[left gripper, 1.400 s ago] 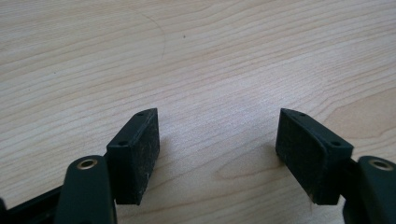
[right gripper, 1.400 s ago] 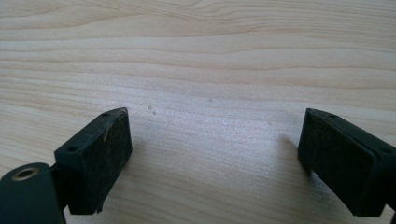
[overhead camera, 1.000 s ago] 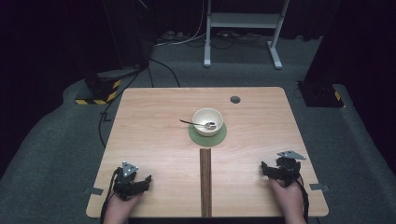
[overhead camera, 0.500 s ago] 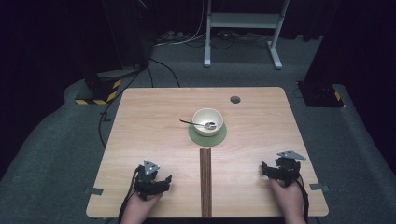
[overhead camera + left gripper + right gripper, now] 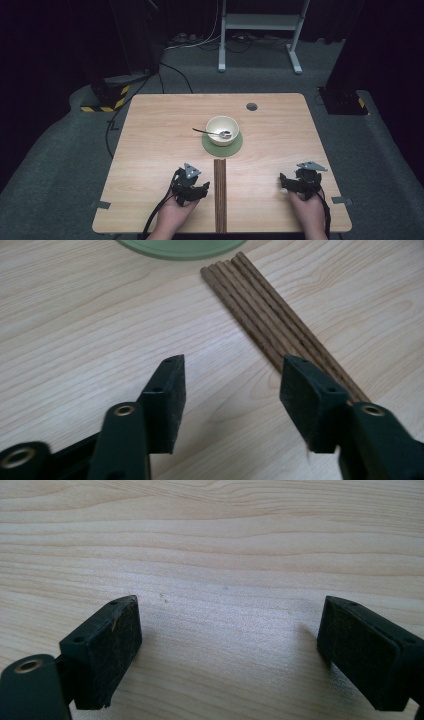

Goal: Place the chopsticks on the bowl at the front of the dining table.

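- A light wooden table [image 5: 150, 150] is seen from above, with dark carpet around it.
- A cream bowl [image 5: 223, 130] is set on a round green mat [image 5: 222, 145] a little beyond the middle of the table; a metal spoon [image 5: 210, 132] is laid in the bowl with its handle pointing left over the rim.
- A bundle of dark wooden chopsticks [image 5: 220, 195] is laid lengthwise from just near of the mat to the near edge of the table; in the left gripper view the same sticks [image 5: 280, 325] are seen running to the edge of the mat [image 5: 175, 246].
- The left gripper [image 5: 192, 187] is held just left of the chopsticks, near the near edge. Its jaws are spread apart with bare wood between them, and the right-hand jaw is seen over the near part of the bundle.
- The right gripper [image 5: 300, 181] is held well to the right of the sticks, near the right edge. Its jaws are wide apart over bare table [image 5: 225, 555], with nothing between them.
- A small dark round hole [image 5: 251, 106] is seen near the far edge.
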{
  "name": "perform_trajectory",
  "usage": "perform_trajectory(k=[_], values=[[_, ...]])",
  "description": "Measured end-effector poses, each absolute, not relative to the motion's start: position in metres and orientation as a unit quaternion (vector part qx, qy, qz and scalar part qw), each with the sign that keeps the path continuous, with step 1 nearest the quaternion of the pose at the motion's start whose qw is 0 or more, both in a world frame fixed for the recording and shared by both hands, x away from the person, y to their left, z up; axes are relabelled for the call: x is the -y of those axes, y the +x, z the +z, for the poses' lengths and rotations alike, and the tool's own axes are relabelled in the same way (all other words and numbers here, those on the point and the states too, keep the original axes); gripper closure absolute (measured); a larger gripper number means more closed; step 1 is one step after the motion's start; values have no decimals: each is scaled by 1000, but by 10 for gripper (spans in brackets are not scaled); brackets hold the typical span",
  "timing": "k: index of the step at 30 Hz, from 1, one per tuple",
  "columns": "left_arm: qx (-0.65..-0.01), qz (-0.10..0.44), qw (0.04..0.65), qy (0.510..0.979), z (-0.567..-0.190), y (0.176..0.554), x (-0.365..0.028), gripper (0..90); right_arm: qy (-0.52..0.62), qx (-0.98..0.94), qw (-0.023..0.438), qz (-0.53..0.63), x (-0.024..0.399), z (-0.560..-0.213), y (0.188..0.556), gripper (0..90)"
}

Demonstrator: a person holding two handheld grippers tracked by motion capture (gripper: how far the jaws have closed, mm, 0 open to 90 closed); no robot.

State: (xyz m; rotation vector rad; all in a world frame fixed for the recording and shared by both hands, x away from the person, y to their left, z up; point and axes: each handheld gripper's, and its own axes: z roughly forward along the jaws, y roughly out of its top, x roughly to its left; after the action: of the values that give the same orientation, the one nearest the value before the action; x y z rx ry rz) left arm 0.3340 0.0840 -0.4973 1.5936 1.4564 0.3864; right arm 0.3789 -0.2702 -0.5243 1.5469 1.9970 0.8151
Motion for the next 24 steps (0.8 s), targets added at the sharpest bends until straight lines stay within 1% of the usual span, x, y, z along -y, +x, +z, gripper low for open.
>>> perform_trajectory(k=[4,13,16,20,21,24], values=[[-599,146,452,645,-501,336,-74,518,568,-727,241,300,270,-524,379,106],[-603,159,445,643,-506,341,-56,622,568,-727,241,300,269,-524,379,107],[-602,170,429,652,-508,344,-47,640,569,-726,241,300,269,-524,379,108],[-606,175,427,647,-511,346,-41,657,569,-726,241,300,269,-524,379,108],[-595,187,414,663,-513,345,-40,661,569,-726,241,301,269,-524,379,108],[-595,194,410,664,-515,345,-40,666,568,-727,241,301,270,-524,379,110]])
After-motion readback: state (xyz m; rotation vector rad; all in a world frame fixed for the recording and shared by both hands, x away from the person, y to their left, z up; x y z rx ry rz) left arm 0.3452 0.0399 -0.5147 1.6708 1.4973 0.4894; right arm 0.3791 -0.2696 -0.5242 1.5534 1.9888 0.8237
